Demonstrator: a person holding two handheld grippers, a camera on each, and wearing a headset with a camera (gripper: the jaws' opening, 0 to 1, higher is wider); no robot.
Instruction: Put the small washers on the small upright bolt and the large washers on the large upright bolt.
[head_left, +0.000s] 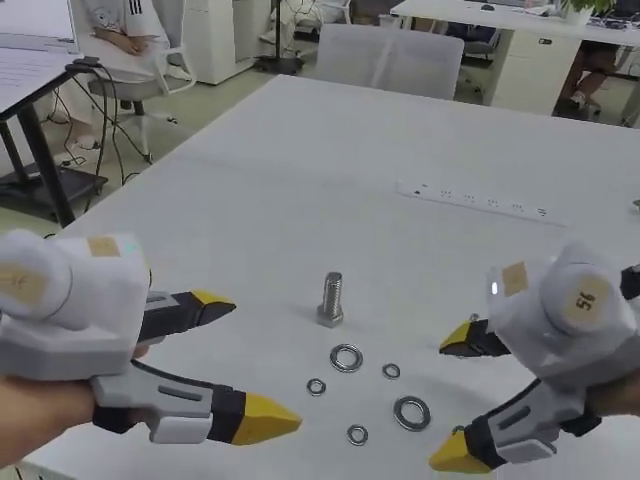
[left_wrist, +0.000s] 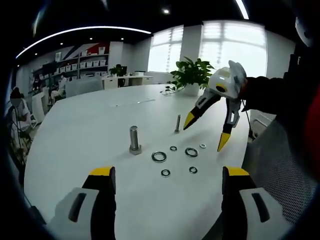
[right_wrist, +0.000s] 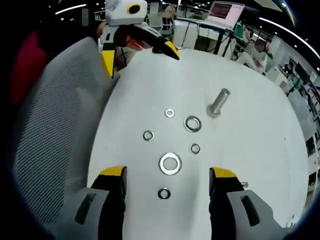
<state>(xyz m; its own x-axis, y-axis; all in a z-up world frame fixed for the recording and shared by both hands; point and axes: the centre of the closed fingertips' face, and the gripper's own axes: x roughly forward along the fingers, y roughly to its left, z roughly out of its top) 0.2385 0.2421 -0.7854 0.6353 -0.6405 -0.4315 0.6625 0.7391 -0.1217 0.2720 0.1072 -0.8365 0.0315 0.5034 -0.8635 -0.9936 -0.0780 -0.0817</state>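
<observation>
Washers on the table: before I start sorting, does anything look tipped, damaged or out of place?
Nothing stands out. The large bolt and small bolt stand upright; the washers lie flat, none stacked.

Lower middle of the frame, the large bolt (head_left: 331, 298) and the washers (head_left: 346, 357) are smooth, silvery metal with a soft shine. The surface (head_left: 300, 180) is matt white and smooth. The left gripper (head_left: 255, 362) and right gripper (head_left: 443, 403) wear matt white plastic shells with yellow tips.

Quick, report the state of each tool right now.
Left tool: open, holding nothing.
Right tool: open, holding nothing.
</observation>
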